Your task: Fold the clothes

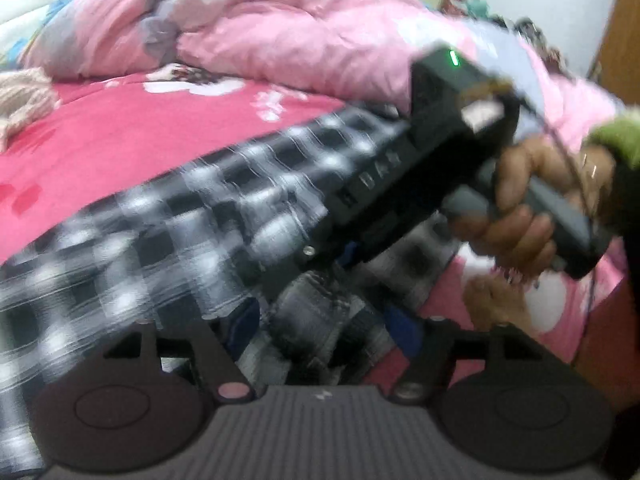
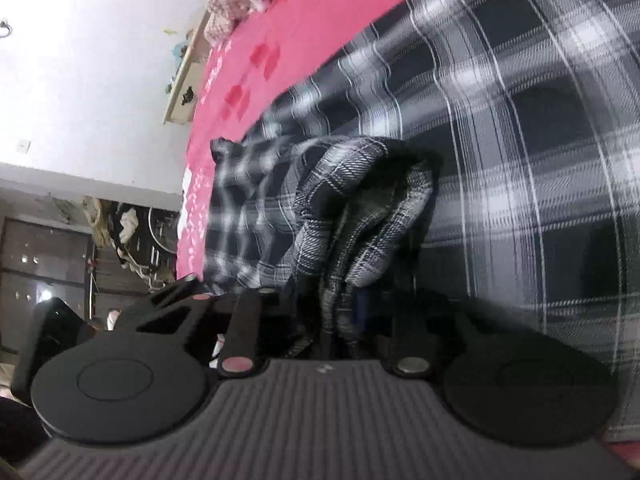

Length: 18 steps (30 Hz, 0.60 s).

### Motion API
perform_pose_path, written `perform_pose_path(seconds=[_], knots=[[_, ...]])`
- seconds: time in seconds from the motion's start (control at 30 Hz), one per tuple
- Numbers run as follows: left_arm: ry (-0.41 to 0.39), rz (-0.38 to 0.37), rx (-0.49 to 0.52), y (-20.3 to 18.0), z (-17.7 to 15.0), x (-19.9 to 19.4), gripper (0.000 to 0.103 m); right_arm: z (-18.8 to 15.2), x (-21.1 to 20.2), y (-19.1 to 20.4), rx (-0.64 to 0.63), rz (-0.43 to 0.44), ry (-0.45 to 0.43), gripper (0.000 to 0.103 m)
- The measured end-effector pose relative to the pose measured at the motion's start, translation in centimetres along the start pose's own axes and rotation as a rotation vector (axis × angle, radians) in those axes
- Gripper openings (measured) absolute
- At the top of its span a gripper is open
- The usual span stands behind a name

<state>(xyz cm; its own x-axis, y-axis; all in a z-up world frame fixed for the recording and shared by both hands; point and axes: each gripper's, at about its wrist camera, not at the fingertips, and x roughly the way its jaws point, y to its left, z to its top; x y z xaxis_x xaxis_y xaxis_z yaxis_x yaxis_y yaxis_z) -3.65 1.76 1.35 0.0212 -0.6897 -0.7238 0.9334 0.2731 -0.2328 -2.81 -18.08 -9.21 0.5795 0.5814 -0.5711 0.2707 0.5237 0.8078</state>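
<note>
Lighting: soft, even, indoor; white wall (image 2: 100,80) overexposed in the right wrist view. Motion blur smears the plaid shirt (image 1: 200,216) and pink quilt (image 1: 280,28). Fisheye bending and dark corners at frame edges.

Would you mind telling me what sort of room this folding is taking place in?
Most likely a bedroom: the plaid garment lies on a bed with a pink sheet, and a rumpled pink quilt is heaped behind it.
</note>
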Motion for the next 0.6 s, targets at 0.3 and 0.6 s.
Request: perform_pose_path(seconds=[0.3, 0.6], knots=[[-0.078, 0.250, -0.417, 11.0, -0.7, -8.3, 0.076, 0.6, -5.3, 1.1, -0.113, -0.056, -0.053, 0.019], [0.041, 0.307, -0.541, 14.2, -2.5, -6.4, 0.076, 3.6, -14.6, 1.0, -0.293, -0.365, -0.178, 0.019]])
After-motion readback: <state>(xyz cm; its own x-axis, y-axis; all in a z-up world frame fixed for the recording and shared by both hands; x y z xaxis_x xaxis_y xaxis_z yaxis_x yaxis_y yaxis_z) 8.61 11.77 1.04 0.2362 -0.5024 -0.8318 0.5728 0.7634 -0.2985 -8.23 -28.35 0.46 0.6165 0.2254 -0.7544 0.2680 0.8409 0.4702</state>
